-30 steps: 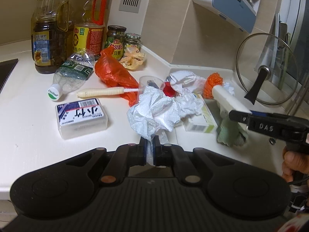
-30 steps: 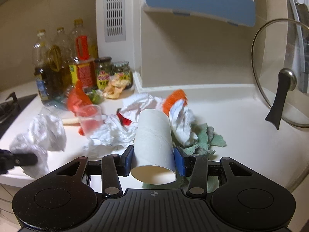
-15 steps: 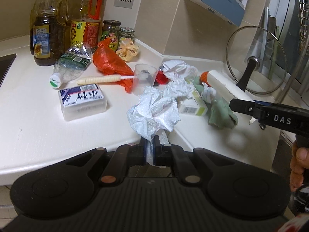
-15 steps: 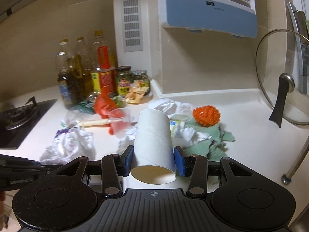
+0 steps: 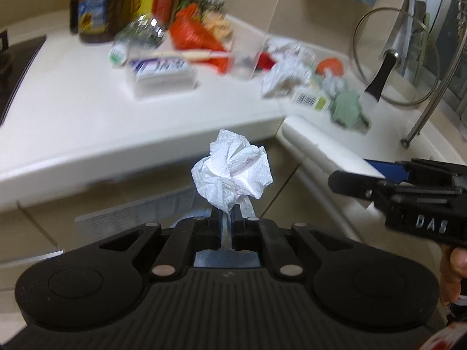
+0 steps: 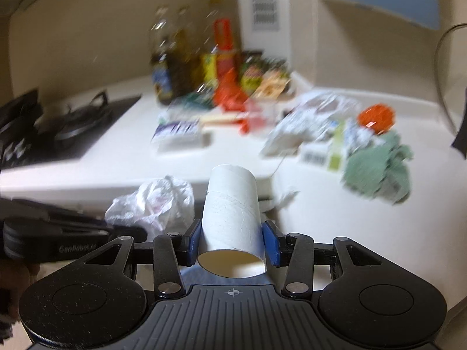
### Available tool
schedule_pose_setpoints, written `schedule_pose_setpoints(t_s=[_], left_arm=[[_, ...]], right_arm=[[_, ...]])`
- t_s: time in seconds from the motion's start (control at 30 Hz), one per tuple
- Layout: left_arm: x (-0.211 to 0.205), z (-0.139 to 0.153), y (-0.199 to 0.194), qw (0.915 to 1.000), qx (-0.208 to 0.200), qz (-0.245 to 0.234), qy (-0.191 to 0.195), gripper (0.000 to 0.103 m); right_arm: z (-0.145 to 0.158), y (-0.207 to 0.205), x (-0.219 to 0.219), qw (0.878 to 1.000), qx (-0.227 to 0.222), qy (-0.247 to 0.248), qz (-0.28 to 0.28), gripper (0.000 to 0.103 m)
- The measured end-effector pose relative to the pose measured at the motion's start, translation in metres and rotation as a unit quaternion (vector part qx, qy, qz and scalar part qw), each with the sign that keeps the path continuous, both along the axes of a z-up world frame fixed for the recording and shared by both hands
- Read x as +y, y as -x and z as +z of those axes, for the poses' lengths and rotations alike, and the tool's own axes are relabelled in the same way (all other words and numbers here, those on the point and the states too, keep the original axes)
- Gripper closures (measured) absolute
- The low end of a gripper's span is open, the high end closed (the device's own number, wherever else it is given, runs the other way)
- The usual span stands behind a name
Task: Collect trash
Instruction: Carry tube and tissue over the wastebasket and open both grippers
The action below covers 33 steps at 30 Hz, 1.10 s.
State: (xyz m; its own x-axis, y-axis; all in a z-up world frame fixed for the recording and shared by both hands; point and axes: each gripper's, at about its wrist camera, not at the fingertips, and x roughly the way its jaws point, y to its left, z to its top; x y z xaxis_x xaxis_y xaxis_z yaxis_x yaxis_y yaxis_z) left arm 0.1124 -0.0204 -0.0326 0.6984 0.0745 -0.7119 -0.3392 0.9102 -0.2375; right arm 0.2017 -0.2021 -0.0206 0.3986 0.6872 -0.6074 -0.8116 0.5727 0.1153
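My left gripper (image 5: pixel 229 221) is shut on a crumpled white paper towel (image 5: pixel 233 173), held in front of the counter's front edge, off the worktop. My right gripper (image 6: pixel 232 240) is shut on a white cardboard tube (image 6: pixel 230 207), also held off the counter. In the left wrist view the tube (image 5: pixel 324 145) and right gripper (image 5: pixel 408 201) show at right. In the right wrist view the paper towel (image 6: pixel 151 201) and left gripper (image 6: pixel 58 236) show at left. More trash lies on the white counter (image 5: pixel 73 110): crumpled paper (image 5: pixel 287 74), green rag (image 5: pixel 348 110), orange bag (image 5: pixel 192 33).
Oil bottles (image 5: pixel 93 3) and jars stand at the back. A crushed plastic bottle (image 5: pixel 137 38), a white box (image 5: pixel 162 73) and a barcode carton (image 5: pixel 310 99) lie on the counter. A glass lid (image 5: pixel 394 58) leans at right. A gas hob (image 6: pixel 58 128) is at left.
Both grippers have pulled back from the counter and dropped lower, carrying the paper towel and the tube beyond the front edge. The view is blurred by motion.
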Motion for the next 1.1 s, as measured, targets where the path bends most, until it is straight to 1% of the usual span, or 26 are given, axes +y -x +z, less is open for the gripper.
schedule_pose_setpoints(t_s=[0.23,0.33,0.5,0.63,0.9,1.1], left_arm=[[0.008,-0.033,0.009,0.9989,0.044,0.011,0.014,0.099],[0.013,-0.049,0.01,0.9978,0.058,0.015,0.029,0.099],[0.019,-0.072,0.003,0.9955,0.08,0.017,0.046,0.099],[0.02,-0.09,-0.008,0.9937,0.096,0.012,0.057,0.099],[0.024,-0.121,-0.025,0.9892,0.127,0.007,0.073,0.098],[0.026,-0.131,-0.034,0.9873,0.138,0.006,0.079,0.098]], right_arm=[[-0.042,0.016,0.021,0.998,0.017,0.051,0.027,0.058],[-0.062,0.016,0.031,0.996,0.024,0.075,0.035,0.058],[-0.096,0.011,0.041,0.992,0.042,0.111,0.032,0.058],[-0.115,0.006,0.046,0.989,0.05,0.132,0.033,0.058],[-0.143,-0.004,0.047,0.985,0.063,0.157,0.031,0.058],[-0.152,-0.01,0.048,0.984,0.069,0.162,0.029,0.058]])
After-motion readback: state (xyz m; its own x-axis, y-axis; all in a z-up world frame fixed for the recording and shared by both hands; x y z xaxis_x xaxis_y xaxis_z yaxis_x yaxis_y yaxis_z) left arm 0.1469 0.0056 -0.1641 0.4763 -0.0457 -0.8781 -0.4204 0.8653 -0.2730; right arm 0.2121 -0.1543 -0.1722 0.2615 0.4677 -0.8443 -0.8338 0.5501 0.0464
